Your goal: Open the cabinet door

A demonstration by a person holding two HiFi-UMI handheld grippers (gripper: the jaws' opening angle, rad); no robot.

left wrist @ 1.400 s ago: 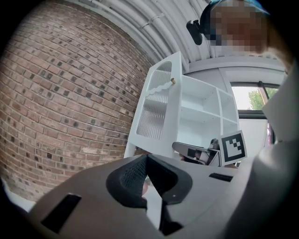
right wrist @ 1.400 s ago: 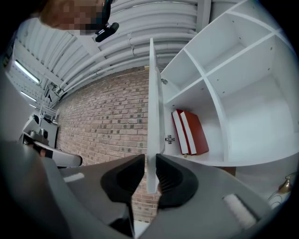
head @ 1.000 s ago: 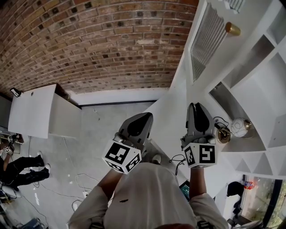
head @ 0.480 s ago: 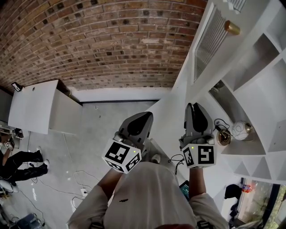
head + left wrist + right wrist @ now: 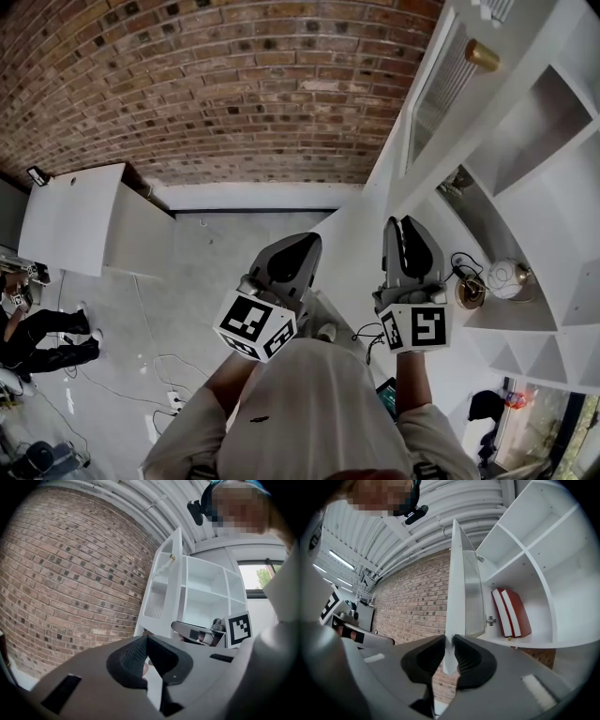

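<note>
The white cabinet door (image 5: pixel 461 588) with a ribbed glass panel (image 5: pixel 436 80) and a brass knob (image 5: pixel 483 56) stands swung out from the shelf unit. Its lower free edge sits between the pads of my right gripper (image 5: pixel 449 656), whose jaws are opening. A thin gap shows beside one pad. In the head view my right gripper (image 5: pixel 405 225) points at the door's edge. My left gripper (image 5: pixel 305 246) hangs beside it to the left, away from the door. In its own view my left gripper (image 5: pixel 147 644) is shut with nothing held.
Open white shelves (image 5: pixel 553 178) behind the door hold red books (image 5: pixel 511 613), a pale ball (image 5: pixel 503 275) and a brass object (image 5: pixel 469 289). A brick wall (image 5: pixel 216 84) runs ahead. A white cabinet (image 5: pixel 84 225) and a seated person's legs (image 5: pixel 37 337) are at the left.
The right gripper and the door edge have drifted slightly to the left in the head view. The left gripper has stayed put.
</note>
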